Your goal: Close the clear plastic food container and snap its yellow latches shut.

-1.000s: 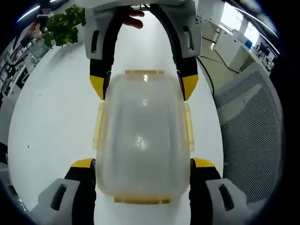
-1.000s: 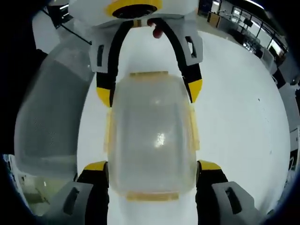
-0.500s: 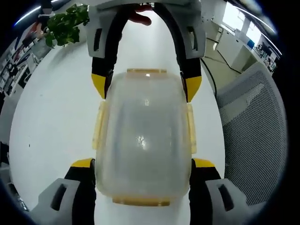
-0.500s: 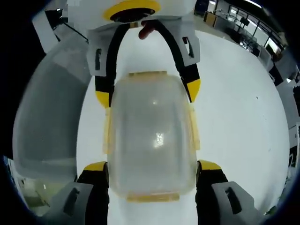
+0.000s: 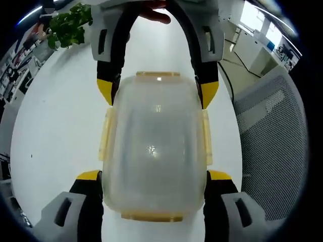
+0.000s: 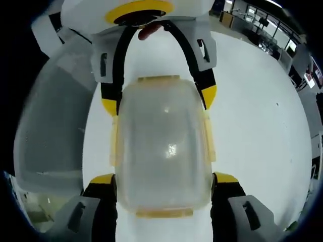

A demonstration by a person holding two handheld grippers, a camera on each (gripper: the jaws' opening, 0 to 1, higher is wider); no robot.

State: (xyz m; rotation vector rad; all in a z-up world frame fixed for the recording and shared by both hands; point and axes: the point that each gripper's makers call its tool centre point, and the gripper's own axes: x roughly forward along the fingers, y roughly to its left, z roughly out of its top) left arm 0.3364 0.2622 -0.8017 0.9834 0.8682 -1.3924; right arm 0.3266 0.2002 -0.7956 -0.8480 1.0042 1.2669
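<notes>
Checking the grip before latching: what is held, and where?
The container is held between both tools: left tool straddles one end, right tool the opposite end.

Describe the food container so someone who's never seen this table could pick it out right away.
Start at the white table with a grey mesh chair beside it. In its middle, between the left gripper and the right gripper facing each other from opposite ends, sits the clear plastic food container. It is the only see-through thing there, a rounded box with yellow latches along its edges.
</notes>
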